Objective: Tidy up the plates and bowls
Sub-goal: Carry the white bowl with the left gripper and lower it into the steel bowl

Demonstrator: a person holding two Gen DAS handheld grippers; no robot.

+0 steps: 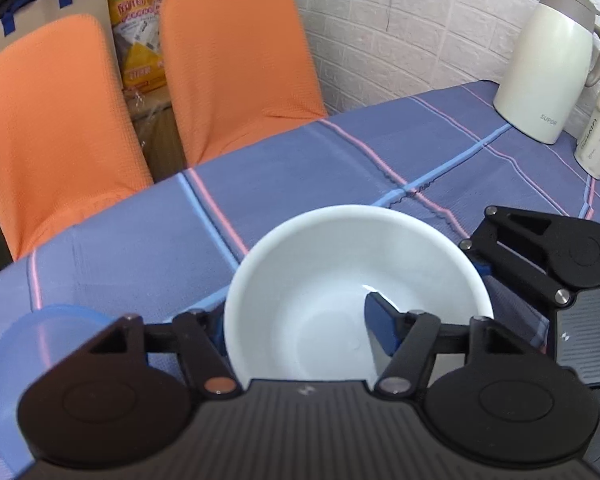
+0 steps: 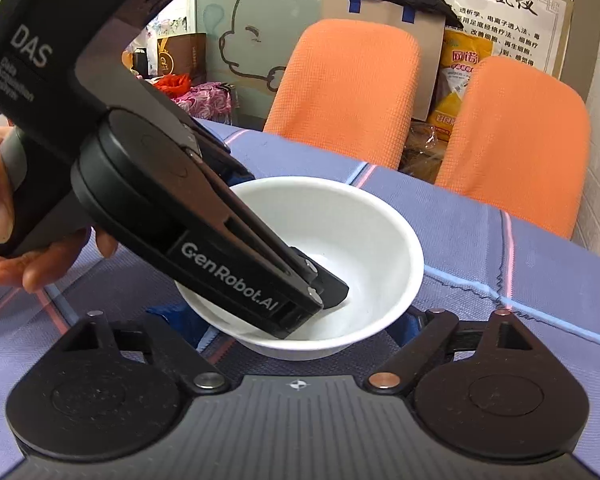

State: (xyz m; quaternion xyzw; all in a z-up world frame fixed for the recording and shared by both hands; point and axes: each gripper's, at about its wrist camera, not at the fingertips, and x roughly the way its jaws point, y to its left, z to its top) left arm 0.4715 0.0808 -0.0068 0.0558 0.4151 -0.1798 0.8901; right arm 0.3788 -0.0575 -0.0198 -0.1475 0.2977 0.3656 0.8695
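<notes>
A white bowl (image 1: pixel 340 280) sits in the middle of the left wrist view, over the blue striped tablecloth (image 1: pixel 320 168). My left gripper (image 1: pixel 298 326) straddles its left wall, one blue pad inside and the other finger outside against the rim, drawn in on it. From the right wrist, the same bowl (image 2: pixel 360 240) shows the left gripper (image 2: pixel 284 240) reaching down into it. My right gripper (image 2: pixel 294 316) is open, with its fingers wide on either side of the bowl's lower part. A translucent blue plate (image 1: pixel 28 352) lies on the cloth at lower left.
A white thermos jug (image 1: pixel 548 64) and a small white jar (image 1: pixel 598 136) stand at the table's far right by the brick wall. Two orange chairs (image 1: pixel 228 60) are pushed against the far edge. A hand (image 2: pixel 4 216) holds the left gripper's handle.
</notes>
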